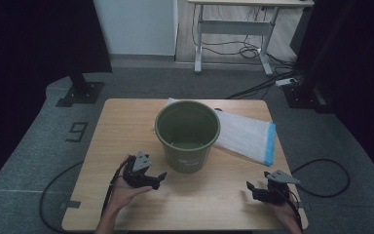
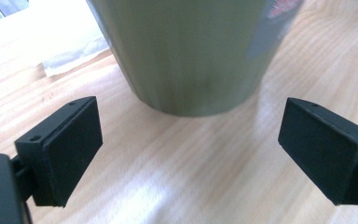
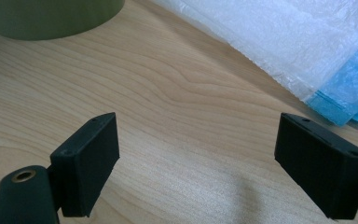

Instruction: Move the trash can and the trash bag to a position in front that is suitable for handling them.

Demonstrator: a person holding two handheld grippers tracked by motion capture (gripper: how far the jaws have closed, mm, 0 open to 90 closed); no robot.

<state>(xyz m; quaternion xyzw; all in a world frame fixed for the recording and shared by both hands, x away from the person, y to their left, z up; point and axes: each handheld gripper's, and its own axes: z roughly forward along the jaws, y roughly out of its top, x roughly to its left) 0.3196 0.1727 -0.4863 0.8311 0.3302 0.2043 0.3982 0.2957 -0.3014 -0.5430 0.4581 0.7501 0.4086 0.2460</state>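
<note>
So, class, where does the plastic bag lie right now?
In the high view the bag lies flat on the table's far right part, tucked behind and right of the green bucket, ahead of the right claw.

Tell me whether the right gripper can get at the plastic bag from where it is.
Probably yes: the right gripper is open, and bare table lies between it and the plastic bag; the green bucket sits off to the side.

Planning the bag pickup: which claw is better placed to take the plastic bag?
Right. The right claw is open and faces the plastic bag; the left claw faces the bucket.
</note>
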